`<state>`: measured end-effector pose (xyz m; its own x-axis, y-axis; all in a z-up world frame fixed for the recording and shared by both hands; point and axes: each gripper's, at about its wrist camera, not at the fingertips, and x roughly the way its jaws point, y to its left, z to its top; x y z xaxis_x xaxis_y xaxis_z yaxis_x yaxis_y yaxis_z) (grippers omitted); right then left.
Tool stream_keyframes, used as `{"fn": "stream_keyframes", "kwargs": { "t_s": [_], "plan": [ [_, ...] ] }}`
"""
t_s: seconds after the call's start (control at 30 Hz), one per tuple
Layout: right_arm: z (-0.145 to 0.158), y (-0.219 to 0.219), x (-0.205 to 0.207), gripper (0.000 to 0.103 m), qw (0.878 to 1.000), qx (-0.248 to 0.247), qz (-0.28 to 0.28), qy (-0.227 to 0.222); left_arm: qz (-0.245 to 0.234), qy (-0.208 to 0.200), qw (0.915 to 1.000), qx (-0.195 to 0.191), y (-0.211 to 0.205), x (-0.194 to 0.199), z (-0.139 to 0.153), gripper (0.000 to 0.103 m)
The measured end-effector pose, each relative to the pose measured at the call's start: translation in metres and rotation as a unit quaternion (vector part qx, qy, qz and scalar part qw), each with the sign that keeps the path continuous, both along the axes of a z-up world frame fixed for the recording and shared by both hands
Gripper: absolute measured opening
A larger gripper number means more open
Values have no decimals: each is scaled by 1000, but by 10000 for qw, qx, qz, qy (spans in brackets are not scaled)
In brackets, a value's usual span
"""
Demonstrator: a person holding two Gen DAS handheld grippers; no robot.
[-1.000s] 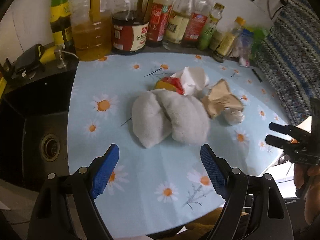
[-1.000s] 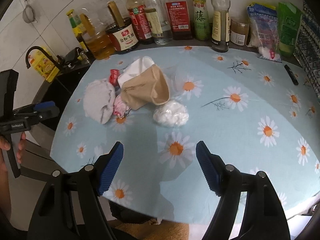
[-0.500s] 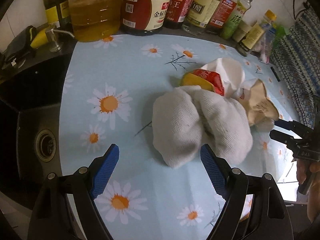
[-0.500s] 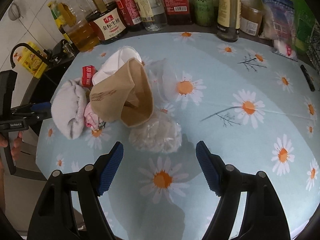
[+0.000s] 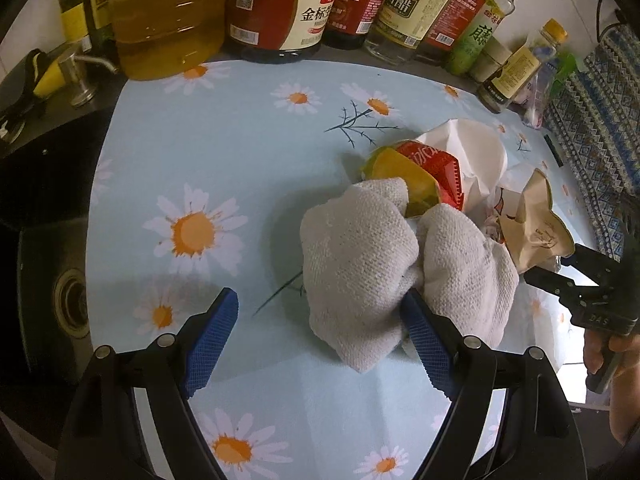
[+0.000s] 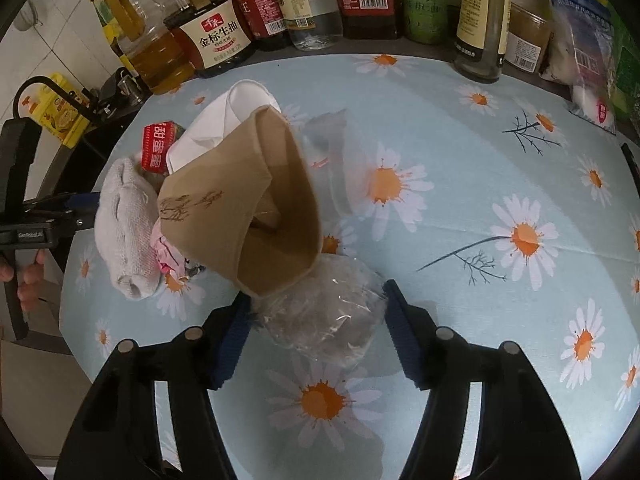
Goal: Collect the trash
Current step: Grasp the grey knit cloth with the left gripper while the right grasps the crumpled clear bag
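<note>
A heap of trash lies on the daisy tablecloth [image 5: 224,128]: a grey-white cloth [image 5: 360,264], a red packet [image 5: 436,164], a yellow wrapper [image 5: 404,180], a white paper bag [image 5: 476,148] and a brown paper bag [image 6: 256,216]. My left gripper [image 5: 320,336] is open and hangs low over the cloth. Its right pad lies against a fold of the cloth. My right gripper [image 6: 318,332] straddles a crumpled clear plastic bag [image 6: 324,312]. Its jaws are closing and the pads just reach the bag's sides, with no squeeze visible. The brown bag's mouth overhangs the plastic.
Oil, soy sauce and vinegar bottles [image 5: 280,4] line the back edge. A dark sink [image 5: 68,304] lies left of the cloth. Food packets [image 6: 580,40] stand at the back right, and a black pen [image 6: 630,160] lies near the right edge. A hand [image 6: 28,276] holds each gripper.
Both grippers came down and closer to the heap. The right jaws narrowed around the plastic bag. The left gripper's right pad now meets the cloth.
</note>
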<state>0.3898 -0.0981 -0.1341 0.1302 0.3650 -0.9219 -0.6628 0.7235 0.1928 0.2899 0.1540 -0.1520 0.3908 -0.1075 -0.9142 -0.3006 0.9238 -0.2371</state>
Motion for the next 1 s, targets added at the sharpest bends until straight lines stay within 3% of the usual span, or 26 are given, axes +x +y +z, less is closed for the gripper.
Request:
{"fn": "stream_keyframes", "kwargs": {
  "t_s": [0.33,0.4,0.57,0.77,1.0],
  "plan": [
    [2,-3,-2,60,10000,48,53,-56,-291,-76,9995,-72,-5,15,-3,80],
    [3,-5,-3,60,10000,66,9,-55,-356,-105,9993,-42,-8,18,-2,73],
    [5,-9,-6,60,9999,101,-36,-57,-503,-180,9984,-184,-11,20,0,43],
    [9,-15,-11,60,9998,130,-108,-101,-545,-189,9983,-109,-16,16,5,33],
    [15,-25,-27,60,9996,123,-172,-173,-446,-225,9988,0,-12,0,13,32]
  ]
}}
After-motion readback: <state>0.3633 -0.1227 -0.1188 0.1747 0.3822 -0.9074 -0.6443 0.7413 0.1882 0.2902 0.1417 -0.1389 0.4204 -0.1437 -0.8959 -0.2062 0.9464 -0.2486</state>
